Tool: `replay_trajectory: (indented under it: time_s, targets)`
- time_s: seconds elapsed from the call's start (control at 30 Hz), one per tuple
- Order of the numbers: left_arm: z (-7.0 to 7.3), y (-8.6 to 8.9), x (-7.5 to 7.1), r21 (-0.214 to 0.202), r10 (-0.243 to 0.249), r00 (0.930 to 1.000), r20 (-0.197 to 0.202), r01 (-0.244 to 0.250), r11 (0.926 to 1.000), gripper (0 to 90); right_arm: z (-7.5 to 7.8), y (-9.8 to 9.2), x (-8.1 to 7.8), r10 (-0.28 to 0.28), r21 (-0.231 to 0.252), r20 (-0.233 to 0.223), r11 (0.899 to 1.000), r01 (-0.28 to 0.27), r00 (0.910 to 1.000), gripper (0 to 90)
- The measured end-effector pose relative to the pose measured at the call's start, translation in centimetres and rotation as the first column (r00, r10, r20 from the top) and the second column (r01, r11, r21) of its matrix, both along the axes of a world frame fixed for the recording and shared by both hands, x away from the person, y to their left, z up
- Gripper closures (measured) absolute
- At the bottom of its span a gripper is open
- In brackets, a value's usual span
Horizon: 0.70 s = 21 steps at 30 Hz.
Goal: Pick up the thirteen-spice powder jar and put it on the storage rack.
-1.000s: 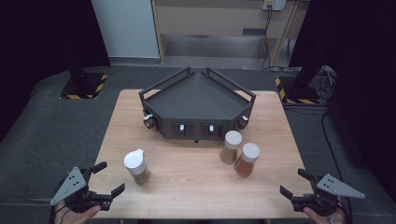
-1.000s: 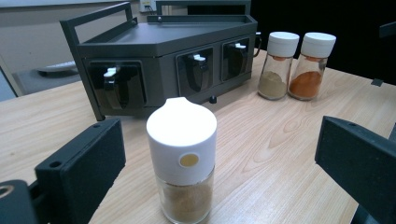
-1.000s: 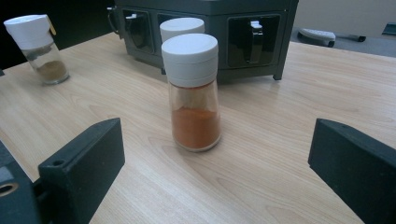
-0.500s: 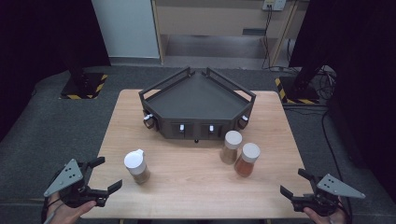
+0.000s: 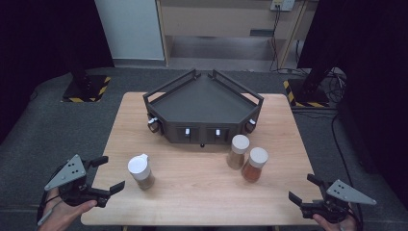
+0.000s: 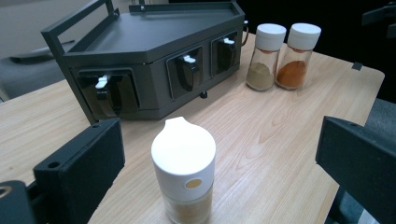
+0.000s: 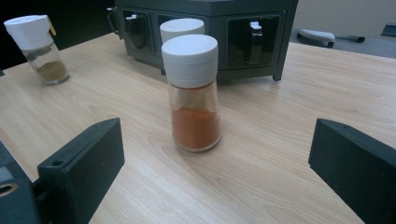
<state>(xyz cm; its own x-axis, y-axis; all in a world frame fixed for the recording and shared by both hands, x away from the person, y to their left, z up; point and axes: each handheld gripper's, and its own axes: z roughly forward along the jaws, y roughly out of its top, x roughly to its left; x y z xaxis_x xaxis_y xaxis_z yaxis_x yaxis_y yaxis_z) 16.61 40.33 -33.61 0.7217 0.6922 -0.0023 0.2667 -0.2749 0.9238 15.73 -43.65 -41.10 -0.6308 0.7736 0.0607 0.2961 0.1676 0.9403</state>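
The spouted shaker [image 6: 183, 175] sits between my left gripper's [image 5: 105, 174] wide-open, empty jaws. My right gripper [image 5: 304, 188], equally wide and empty, faces the orange spice jar [image 7: 193, 96].

right gripper view: pale spice jar [image 7: 182, 28] mostly hidden behind orange spice jar [image 7: 194, 100] — just its cap shows. left gripper view: spout-lid jar [image 6: 184, 175] base cut off by bottom edge.

Open tabletop in front, 3 jars and a rack as obstacles

Bare wooden table [image 5: 192, 192] lies between the spouted-lid jar [image 5: 140, 171] and the 2 flat-lidded spice jars: tan [image 5: 237, 151], orange [image 5: 255, 164], which stand just beside each other. The dark rack [image 5: 204, 103] blocks the far side behind all 3.
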Motion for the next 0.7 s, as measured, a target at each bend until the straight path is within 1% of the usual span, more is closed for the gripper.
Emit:
replay_trajectory:
  time_s: [0.03,0.23,0.27,0.37,0.4,0.7]
  targets:
    - [0.2,-0.1,0.3,0.010,-0.003,1.0000,-0.008,0.003,0.9999,0.0,0.0,0.0,0.0,0.001,0.000,0.001,1.000,-0.001,1.0000,4.1]
    - [0.6,-0.3,1.1,0.028,-0.006,0.9997,-0.023,0.007,0.9996,0.0,0.0,0.0,0.0,0.001,0.001,0.002,1.000,-0.001,1.0000,4.0]
    - [0.8,-0.4,1.4,0.034,0.000,0.9996,-0.028,0.001,0.9994,0.0,0.0,0.0,0.0,0.001,0.001,0.002,1.000,-0.001,1.0000,4.0]
    - [0.9,-0.4,1.7,0.035,0.002,0.9994,-0.035,0.000,0.9994,0.1,0.0,0.0,0.0,0.001,0.002,0.002,1.000,-0.001,1.0000,3.9]
    - [1.0,-0.4,2.0,0.043,0.003,0.9992,-0.041,-0.002,0.9991,0.1,0.0,-0.1,0.0,0.002,0.004,0.003,1.000,-0.002,1.0000,3.9]
    - [1.1,-0.9,3.2,0.067,0.022,0.9971,-0.073,-0.017,0.9976,0.1,0.0,-0.1,0.0,0.001,0.006,0.002,1.000,-0.001,1.0000,3.4]
